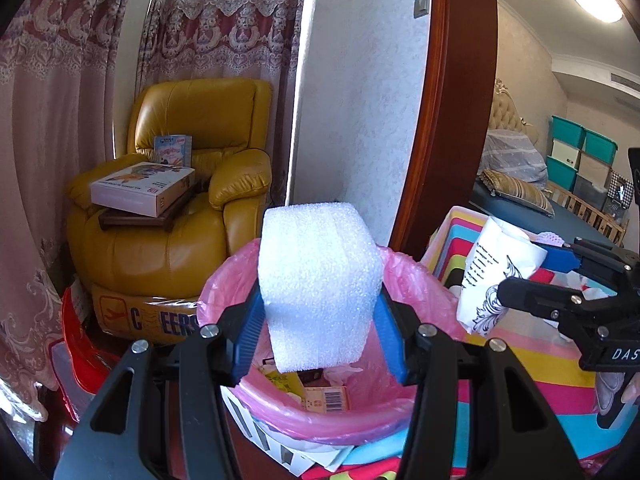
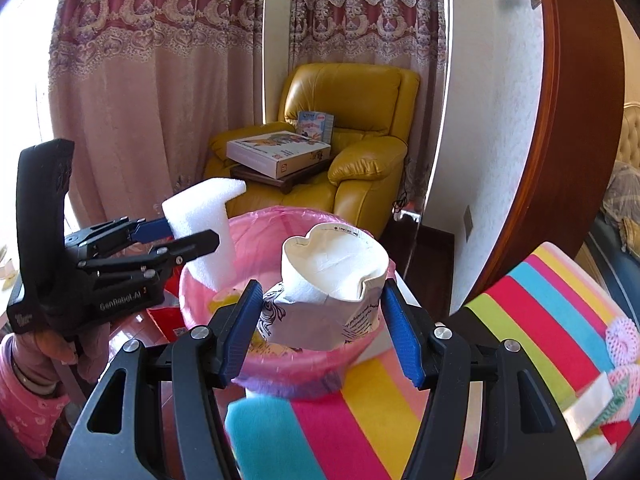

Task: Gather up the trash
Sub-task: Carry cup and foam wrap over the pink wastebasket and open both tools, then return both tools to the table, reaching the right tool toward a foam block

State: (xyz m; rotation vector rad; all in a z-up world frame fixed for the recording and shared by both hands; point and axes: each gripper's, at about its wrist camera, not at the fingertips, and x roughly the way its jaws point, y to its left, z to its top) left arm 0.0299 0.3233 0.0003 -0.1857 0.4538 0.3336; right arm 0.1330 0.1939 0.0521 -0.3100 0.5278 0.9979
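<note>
Both pieces of trash are hanging over the bin (image 1: 312, 420), in the lower middle of each frame, so the step in hand seems to be the release into its pink liner. To do it well, I think each piece should be fully inside the rim before the jaws are opening, because both are light and could bounce out onto the striped cloth (image 2: 532, 320) at the right. The foam (image 1: 320, 288) is tall, so lowering it a little first looks wise. The left gripper (image 1: 320, 332) is standing about half open, and its blue pads are pressing the two sides of the foam, holding it upright in the centre of the left view. The right gripper (image 2: 324, 320) is also about half open, and it is squeezing a crumpled paper cup (image 2: 332, 280), mouth facing the camera, just above the near rim.
</note>
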